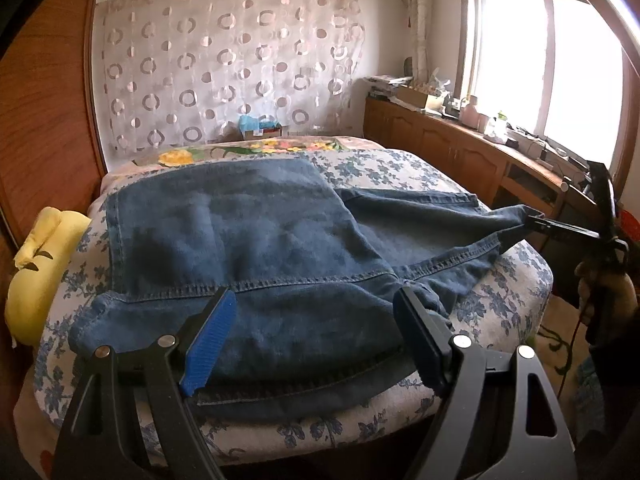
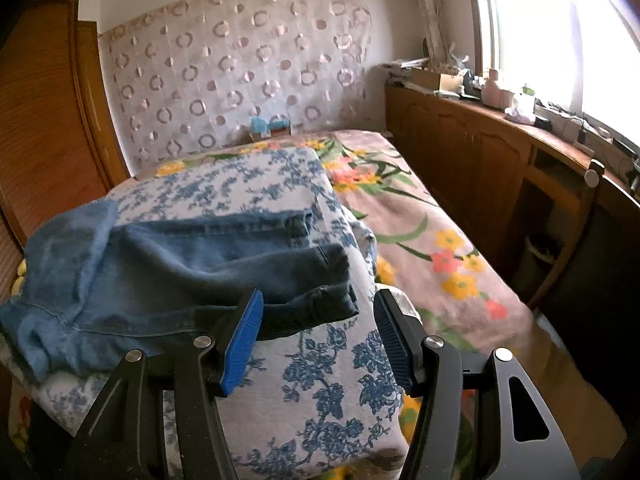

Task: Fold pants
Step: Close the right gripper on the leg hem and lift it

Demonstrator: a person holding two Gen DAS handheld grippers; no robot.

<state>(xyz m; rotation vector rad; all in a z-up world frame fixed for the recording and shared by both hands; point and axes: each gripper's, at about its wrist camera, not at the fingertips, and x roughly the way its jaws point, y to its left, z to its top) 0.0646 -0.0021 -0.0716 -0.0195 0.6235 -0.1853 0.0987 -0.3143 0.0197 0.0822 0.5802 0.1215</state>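
Observation:
Blue denim pants (image 1: 248, 240) lie spread on a folded blue-floral quilt (image 1: 516, 312) on the bed. One leg runs out to the right, and its end rises off the quilt to my right gripper (image 1: 538, 224). My left gripper (image 1: 316, 294) stands open low over the near edge of the pants, its pads apart with flat cloth between them. In the right wrist view the leg's hem (image 2: 320, 300) lies between the fingers of the right gripper (image 2: 319, 296). The cloth runs past the blue left pad (image 2: 242, 344), and a gap shows before the right pad.
A yellow pillow (image 1: 36, 264) sits at the quilt's left end. A pink flowered bedspread (image 2: 420, 220) lies right of the quilt. Wooden cabinets (image 1: 440, 140) with clutter on top run under the window. A small box (image 1: 260, 126) stands by the curtained wall. A hand (image 1: 608, 296) grips the right tool.

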